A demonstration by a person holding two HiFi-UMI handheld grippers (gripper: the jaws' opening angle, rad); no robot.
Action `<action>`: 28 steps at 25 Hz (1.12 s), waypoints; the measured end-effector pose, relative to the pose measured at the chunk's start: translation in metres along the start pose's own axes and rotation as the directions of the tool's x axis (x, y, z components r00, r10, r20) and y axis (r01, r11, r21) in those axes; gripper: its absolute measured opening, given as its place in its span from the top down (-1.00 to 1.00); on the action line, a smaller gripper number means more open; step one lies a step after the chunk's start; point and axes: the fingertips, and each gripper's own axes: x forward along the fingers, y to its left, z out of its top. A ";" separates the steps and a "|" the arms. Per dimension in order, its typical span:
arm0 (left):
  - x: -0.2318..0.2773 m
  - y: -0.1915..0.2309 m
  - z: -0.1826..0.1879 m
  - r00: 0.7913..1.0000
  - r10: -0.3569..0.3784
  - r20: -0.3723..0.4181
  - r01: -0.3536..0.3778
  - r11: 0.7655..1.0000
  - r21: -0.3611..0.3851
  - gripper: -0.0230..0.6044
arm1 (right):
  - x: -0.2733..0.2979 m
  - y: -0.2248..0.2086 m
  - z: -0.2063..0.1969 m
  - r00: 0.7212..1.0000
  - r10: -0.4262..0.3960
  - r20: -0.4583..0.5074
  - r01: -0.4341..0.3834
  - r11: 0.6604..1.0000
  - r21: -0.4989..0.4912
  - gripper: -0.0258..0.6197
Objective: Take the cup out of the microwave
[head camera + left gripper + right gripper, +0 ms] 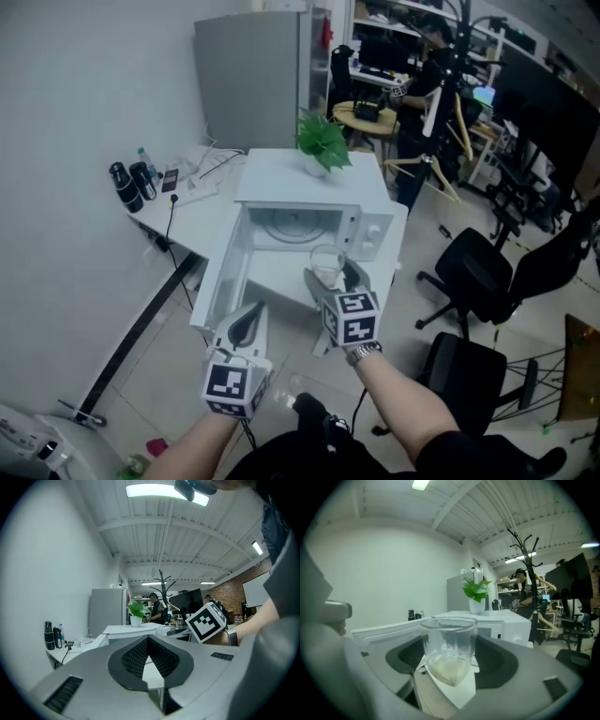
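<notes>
Down close, the left gripper (247, 319) hangs low in front of the person, jaws together, nothing in them. Just beyond it is the right gripper (330, 277), and there it is: jaws spread wide and clamped on the cup (449, 649), a clear glass held upright with something pale in its base. Behind that stands the microwave (309, 184), its door (223, 281) swung open to the left, nothing showing on the turntable (295, 225). From the head view it's hard to say just how far the cup has cleared the opening. The right gripper view puts the microwave well behind the glass, though, so I'd call it out. The main job looks done, then. What's left, by my reading: find a spot to set the cup down, let go, and perhaps shut that door.
</notes>
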 end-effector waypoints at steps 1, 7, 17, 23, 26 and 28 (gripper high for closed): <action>-0.006 -0.002 0.000 1.000 0.000 0.005 0.000 1.000 -0.001 0.94 | -0.009 0.002 0.002 1.000 -0.001 0.002 0.001 1.000 0.007 -0.21; -0.039 -0.019 0.006 1.000 -0.016 0.009 0.016 1.000 -0.008 0.94 | -0.062 0.016 0.015 1.000 0.006 0.003 -0.006 0.999 0.046 -0.21; -0.054 -0.062 0.020 0.999 -0.037 0.011 0.037 0.999 0.006 0.94 | -0.126 0.017 0.032 0.998 0.048 0.030 -0.050 0.996 0.077 -0.21; -0.060 -0.093 0.019 1.000 0.014 0.002 -0.014 1.000 0.002 0.94 | -0.163 0.009 0.029 0.994 0.103 0.026 -0.105 0.993 0.062 -0.21; -0.065 -0.111 0.020 0.999 0.044 -0.004 -0.044 0.999 0.004 0.94 | -0.181 0.005 0.029 0.989 0.142 0.025 -0.144 0.988 0.049 -0.21; -0.069 -0.122 0.019 0.998 0.066 -0.010 -0.066 0.998 0.006 0.94 | -0.192 0.003 0.029 0.986 0.167 0.026 -0.168 0.985 0.046 -0.21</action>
